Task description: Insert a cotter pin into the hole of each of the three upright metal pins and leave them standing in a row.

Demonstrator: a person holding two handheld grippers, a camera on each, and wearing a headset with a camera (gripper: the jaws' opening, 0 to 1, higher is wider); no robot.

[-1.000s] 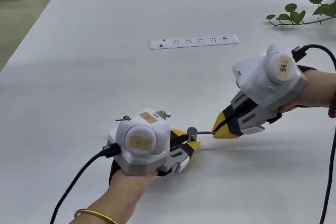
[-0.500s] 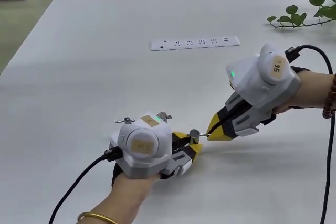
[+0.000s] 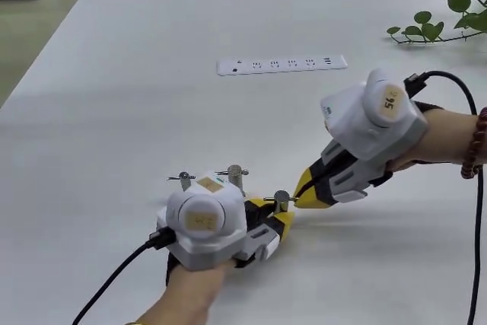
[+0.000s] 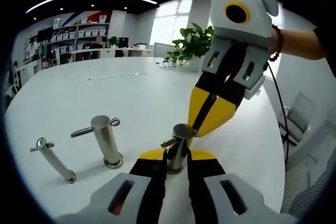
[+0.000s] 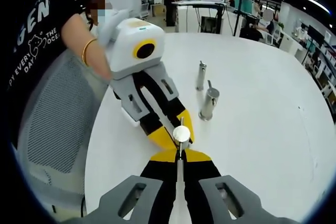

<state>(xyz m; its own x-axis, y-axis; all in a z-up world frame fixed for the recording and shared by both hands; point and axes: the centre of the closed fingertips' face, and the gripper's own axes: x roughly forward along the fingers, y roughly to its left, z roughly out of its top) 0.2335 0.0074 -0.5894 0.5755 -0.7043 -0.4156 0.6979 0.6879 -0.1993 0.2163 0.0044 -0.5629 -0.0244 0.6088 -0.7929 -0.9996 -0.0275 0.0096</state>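
Three upright metal pins stand in a row near the table's front. The left pin (image 3: 185,180) (image 4: 52,159) and the middle pin (image 3: 234,176) (image 4: 107,141) each carry a cotter pin through the top. My left gripper (image 3: 277,215) (image 4: 177,157) is shut on the base of the right pin (image 3: 281,201) (image 4: 179,145) (image 5: 182,133). My right gripper (image 3: 300,196) (image 5: 180,157) is shut on a thin cotter pin (image 5: 180,151), its tips right against that pin's head. The cotter pin's end (image 4: 167,142) pokes out of the pin's far side.
A white power strip (image 3: 281,62) lies farther back on the white table (image 3: 114,97). A leafy plant (image 3: 445,17) trails in at the back right. Black cables run from both grippers. A mesh office chair (image 5: 58,129) stands beside the table.
My right gripper has moved left, up against the held pin, carrying the cotter pin into its hole. The left gripper has kept its hold; the head camera has shifted slightly.
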